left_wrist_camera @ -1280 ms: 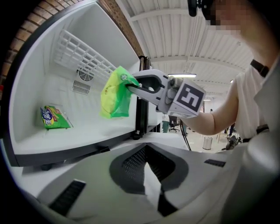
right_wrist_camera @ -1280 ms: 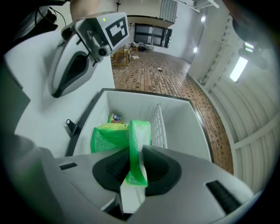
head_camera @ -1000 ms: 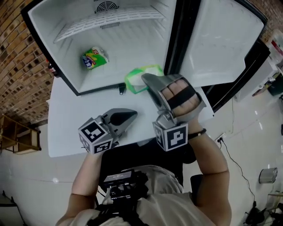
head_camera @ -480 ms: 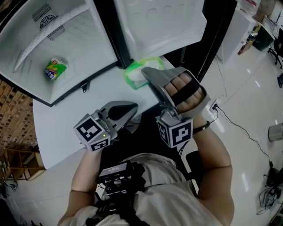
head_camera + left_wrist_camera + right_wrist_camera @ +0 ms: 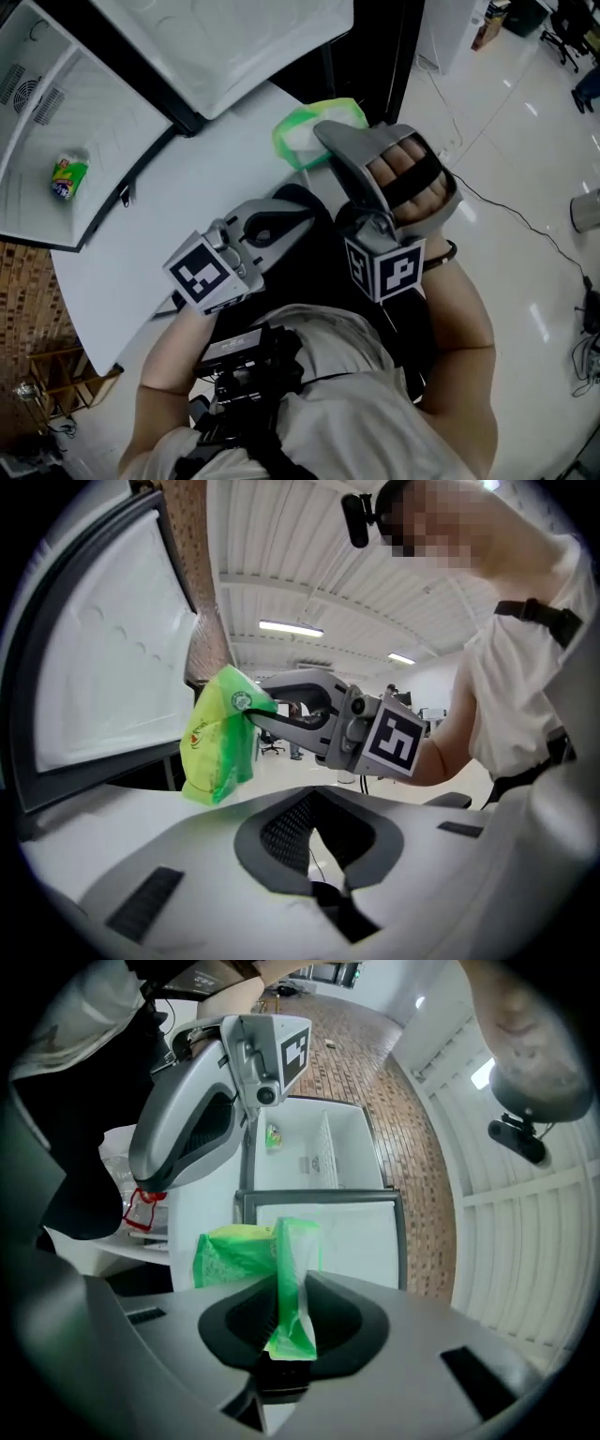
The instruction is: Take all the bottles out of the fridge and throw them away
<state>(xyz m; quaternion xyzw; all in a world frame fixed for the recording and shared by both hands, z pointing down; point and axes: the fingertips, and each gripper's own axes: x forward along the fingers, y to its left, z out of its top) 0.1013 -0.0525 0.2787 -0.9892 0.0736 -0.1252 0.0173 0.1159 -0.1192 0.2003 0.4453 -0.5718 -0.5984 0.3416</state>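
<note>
I have swung away from the open fridge with my right gripper clamped on the green packet, my left gripper pinched shut on nothing — a second packet lies inside yet, so I judge the job half done.

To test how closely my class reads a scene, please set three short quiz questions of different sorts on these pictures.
1. What do the right gripper jaws clamp?
2. True or false: the fridge door is shut.
3. The green-and-yellow item lies: A inside the fridge, B on top of it, C beneath it.
Key: 1 a green packet; 2 false, it stands open; 3 A.
</note>
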